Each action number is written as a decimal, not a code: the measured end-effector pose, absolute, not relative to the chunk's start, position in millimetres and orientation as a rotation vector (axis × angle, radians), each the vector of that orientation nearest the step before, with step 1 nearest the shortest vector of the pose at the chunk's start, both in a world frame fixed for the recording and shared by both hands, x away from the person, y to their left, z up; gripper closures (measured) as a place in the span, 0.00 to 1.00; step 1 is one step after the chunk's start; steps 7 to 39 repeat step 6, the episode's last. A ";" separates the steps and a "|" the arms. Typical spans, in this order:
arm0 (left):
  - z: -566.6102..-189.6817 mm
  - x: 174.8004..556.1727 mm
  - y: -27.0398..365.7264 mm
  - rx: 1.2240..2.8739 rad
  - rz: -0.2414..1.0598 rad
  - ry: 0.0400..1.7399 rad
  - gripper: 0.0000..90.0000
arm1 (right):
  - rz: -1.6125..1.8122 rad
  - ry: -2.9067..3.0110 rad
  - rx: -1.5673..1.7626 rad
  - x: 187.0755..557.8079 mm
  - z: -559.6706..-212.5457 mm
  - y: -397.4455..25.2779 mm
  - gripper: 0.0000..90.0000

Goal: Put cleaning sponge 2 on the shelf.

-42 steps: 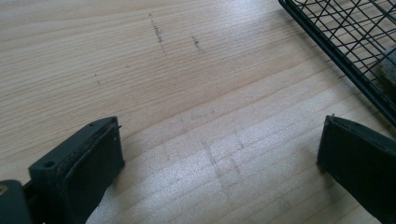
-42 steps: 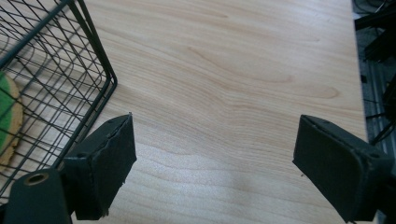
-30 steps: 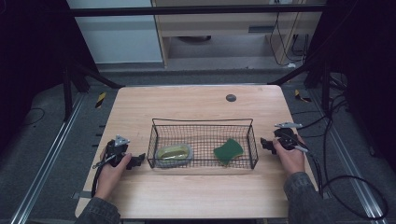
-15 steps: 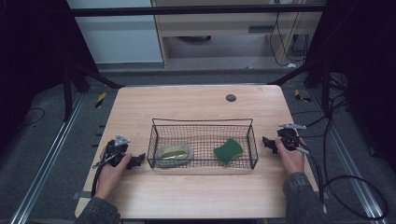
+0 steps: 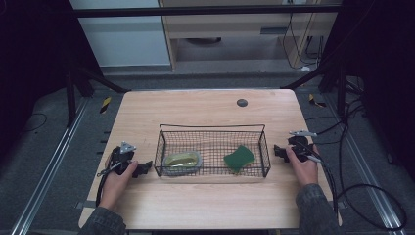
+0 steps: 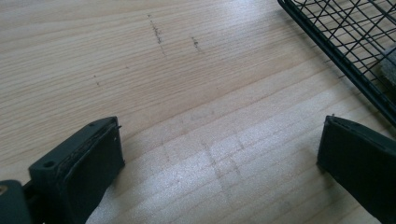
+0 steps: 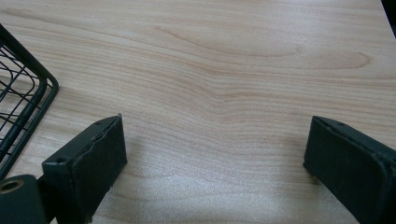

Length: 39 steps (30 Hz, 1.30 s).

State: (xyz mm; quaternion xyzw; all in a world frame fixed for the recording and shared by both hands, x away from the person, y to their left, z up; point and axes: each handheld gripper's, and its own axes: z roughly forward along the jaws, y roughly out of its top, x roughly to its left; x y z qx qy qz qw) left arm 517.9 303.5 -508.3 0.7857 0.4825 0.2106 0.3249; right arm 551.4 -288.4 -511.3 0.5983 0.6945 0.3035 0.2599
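Black wire basket on pale woodgrain table, left gripper and right gripper jaws wide apart, empty.

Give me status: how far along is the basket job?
Done: green sponge and yellowish container already lie inside the wire basket. In hand: nothing; left gripper and right gripper sit open on the table beside the basket. Left: apparently nothing else to load.
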 end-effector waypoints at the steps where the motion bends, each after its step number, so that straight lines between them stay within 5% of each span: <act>1: -508.3 518.0 303.5 2.061 0.552 1.264 0.00 | 0.820 1.873 1.633 551.0 -511.3 -287.7 0.06; 39: -508.3 518.2 303.7 2.062 0.551 1.261 0.00 | 0.786 1.819 1.694 548.3 -511.8 -283.6 0.01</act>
